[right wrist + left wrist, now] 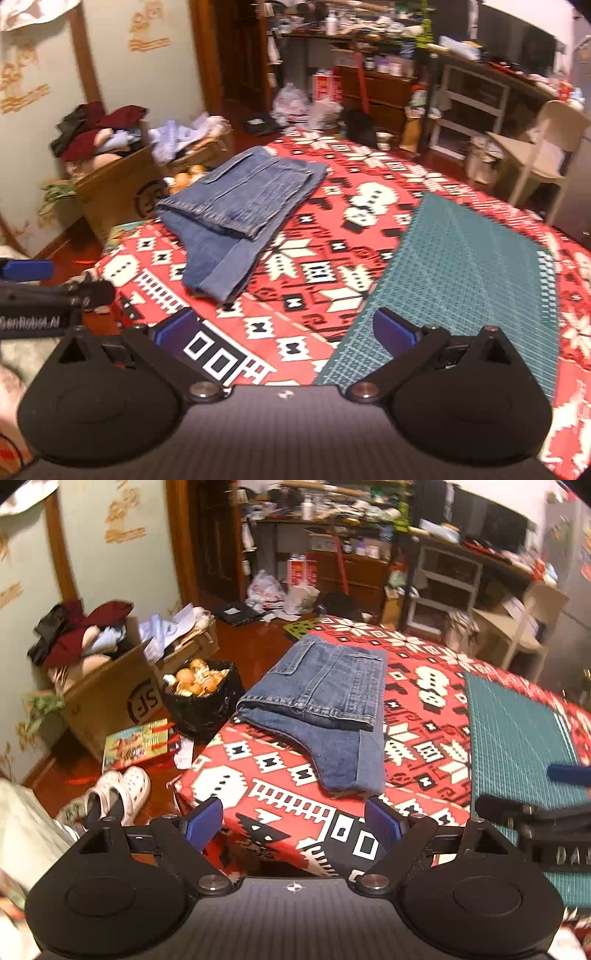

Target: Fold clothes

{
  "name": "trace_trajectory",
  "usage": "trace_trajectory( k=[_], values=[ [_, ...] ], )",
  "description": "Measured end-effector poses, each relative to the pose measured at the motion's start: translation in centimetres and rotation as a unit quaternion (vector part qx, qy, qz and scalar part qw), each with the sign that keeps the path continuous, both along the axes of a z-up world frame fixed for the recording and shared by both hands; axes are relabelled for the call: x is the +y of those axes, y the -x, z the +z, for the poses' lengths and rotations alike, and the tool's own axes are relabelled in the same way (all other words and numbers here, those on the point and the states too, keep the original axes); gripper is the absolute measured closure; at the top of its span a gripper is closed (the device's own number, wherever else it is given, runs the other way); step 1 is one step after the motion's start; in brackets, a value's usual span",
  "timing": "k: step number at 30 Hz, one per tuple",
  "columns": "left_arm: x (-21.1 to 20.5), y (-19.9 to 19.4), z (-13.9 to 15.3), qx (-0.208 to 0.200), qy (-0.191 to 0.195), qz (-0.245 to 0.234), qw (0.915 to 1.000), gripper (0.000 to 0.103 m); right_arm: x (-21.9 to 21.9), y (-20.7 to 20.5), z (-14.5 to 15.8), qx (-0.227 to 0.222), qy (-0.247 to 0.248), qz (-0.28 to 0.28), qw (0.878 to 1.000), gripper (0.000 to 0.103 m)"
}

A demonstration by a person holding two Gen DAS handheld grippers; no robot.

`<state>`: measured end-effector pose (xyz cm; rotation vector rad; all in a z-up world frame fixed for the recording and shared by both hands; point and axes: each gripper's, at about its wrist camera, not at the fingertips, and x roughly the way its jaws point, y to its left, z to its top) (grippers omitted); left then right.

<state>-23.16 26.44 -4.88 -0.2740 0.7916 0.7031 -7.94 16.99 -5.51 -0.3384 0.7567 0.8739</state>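
Jeans (325, 709) lie folded ahead of both empty, spread grippers, long axis running away, nearer the left gripper (293, 825) than the right gripper (284, 332).

Green cutting mat (461, 280) on red patterned tablecloth (317, 206)

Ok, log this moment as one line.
left gripper: open, empty | right gripper: open, empty | jeans: folded on tablecloth, untouched
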Motion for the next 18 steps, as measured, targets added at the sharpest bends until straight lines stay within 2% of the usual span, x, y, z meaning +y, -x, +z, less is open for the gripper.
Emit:
trace_trajectory(
  k=[1, 4, 7, 10, 12, 18],
  values=[
    [-0.1, 0.0, 0.4, 0.003, -0.007, -0.01, 0.9999, 0.019, 0.1, 0.2, 0.6, -0.006, 0.001, -0.001, 1.0, 0.001],
    [-0.5, 0.5, 1.6, -0.006, -0.027, 0.009, 0.9996, 0.018, 0.4, 0.7, 2.2, -0.007, -0.006, 0.0, 1.0, 0.001],
    [-0.6, 0.8, 2.8, -0.014, -0.017, 0.018, 0.9996, 0.017, 0.8, 1.1, 3.3, 0.001, 0.004, -0.004, 1.0, 0.001],
    [-0.9, 0.9, 3.6, -0.009, -0.017, 0.036, 0.9992, 0.017, 1.4, 1.7, 4.1, -0.015, 0.026, -0.006, 1.0, 0.001],
    [-1.1, 0.8, 4.0, 0.001, -0.021, 0.042, 0.9989, 0.017, 1.4, 2.0, 4.6, -0.01, 0.031, -0.006, 0.999, 0.001],
    [-1.1, 1.3, 4.7, -0.002, -0.008, 0.072, 0.9974, 0.013, 0.8, 2.4, 5.6, 0.009, 0.022, -0.015, 1.0, 0.001]
  ],
)
